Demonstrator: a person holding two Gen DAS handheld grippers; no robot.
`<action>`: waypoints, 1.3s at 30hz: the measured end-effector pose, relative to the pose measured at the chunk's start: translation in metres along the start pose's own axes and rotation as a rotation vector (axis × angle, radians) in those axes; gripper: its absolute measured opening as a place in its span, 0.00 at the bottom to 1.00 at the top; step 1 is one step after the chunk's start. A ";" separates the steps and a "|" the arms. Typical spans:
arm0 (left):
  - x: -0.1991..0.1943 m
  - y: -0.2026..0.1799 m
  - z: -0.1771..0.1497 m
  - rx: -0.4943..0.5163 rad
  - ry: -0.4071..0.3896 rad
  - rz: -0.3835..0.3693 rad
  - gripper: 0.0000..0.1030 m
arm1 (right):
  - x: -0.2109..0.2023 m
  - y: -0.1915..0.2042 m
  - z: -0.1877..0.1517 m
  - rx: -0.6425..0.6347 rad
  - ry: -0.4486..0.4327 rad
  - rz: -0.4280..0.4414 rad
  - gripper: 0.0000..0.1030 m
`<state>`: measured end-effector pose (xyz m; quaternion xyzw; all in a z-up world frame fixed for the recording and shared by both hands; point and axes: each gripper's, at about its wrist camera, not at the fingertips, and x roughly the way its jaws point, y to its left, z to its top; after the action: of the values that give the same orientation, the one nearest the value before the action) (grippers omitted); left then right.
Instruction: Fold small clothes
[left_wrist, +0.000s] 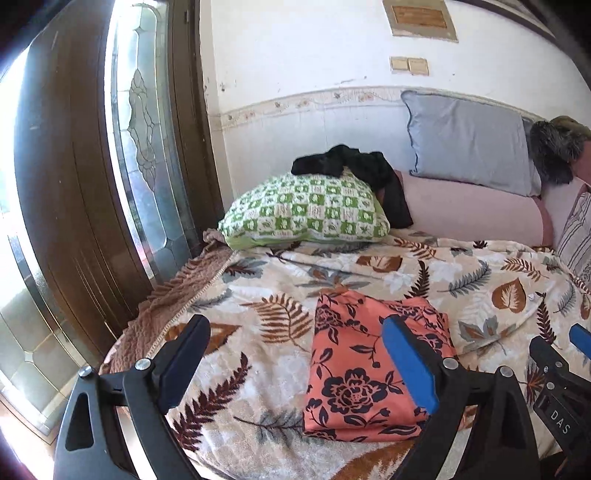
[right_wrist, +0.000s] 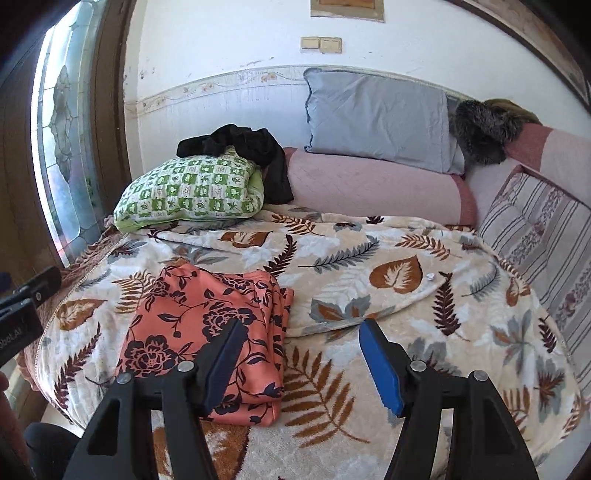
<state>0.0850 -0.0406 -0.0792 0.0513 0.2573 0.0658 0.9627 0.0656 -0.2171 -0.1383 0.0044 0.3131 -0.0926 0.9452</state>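
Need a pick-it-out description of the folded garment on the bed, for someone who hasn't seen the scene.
Start at the bed, covered by a cream leaf-print blanket. On its near part, toward the window side and well in front of the green checked pillow, lies the folded garment. It is the only salmon-orange piece with dark navy flowers; the other loose clothing, a black garment, is crumpled on that pillow.

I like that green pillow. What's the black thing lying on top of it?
Dark clothing lies crumpled on the green pillow, one end hanging down its right side. What kind of garment it is cannot be told, and it hides the pillow's top.
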 end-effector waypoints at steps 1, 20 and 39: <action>-0.004 0.001 0.002 0.008 -0.018 0.001 0.92 | -0.005 0.004 0.002 -0.009 -0.004 -0.004 0.67; -0.050 0.025 0.023 -0.019 -0.126 0.009 1.00 | -0.073 0.024 0.037 -0.048 -0.109 -0.032 0.67; -0.081 0.016 0.041 0.020 -0.183 -0.026 1.00 | -0.106 0.026 0.053 -0.045 -0.169 -0.037 0.67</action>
<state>0.0340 -0.0396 -0.0019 0.0632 0.1698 0.0460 0.9824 0.0186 -0.1773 -0.0340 -0.0306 0.2345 -0.1029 0.9662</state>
